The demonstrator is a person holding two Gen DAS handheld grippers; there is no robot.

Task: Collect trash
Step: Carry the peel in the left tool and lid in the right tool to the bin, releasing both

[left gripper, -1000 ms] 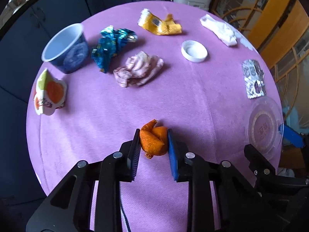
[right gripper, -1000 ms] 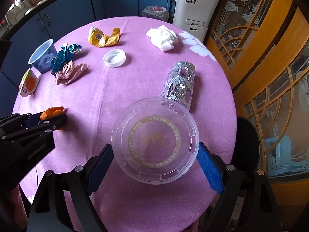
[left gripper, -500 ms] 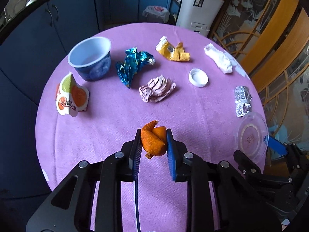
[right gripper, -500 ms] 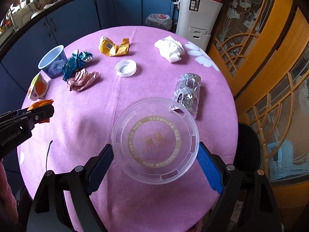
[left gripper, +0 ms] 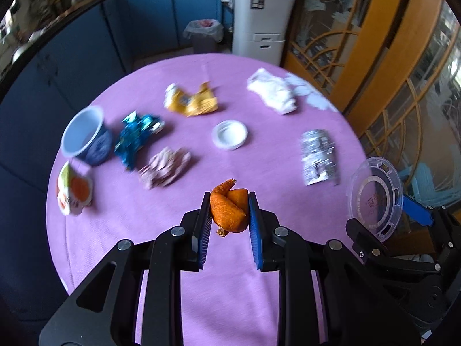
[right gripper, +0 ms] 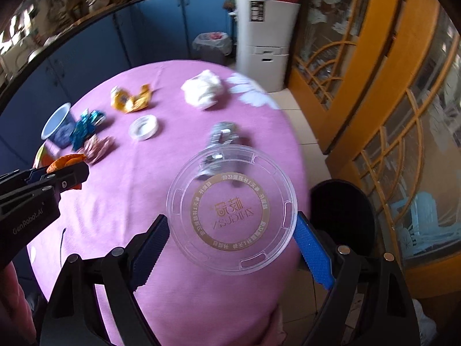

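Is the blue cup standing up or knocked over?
Standing up. The blue cup rests on its base, its open mouth facing upward.

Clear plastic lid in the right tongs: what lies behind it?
Through the clear plastic lid the purple tablecloth shows, and at its upper edge the near end of the crumpled foil. The lid's gold print and glare blur that part of the foil.

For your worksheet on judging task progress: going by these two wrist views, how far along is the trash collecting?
Done: nothing visibly binned. In hand: the left gripper clamps a crumpled orange peel; the right gripper grips a clear round plastic lid, both off the purple table. Left: blue cup, blue foil wrapper, yellow wrapper, white tissue, white cap, silver foil.
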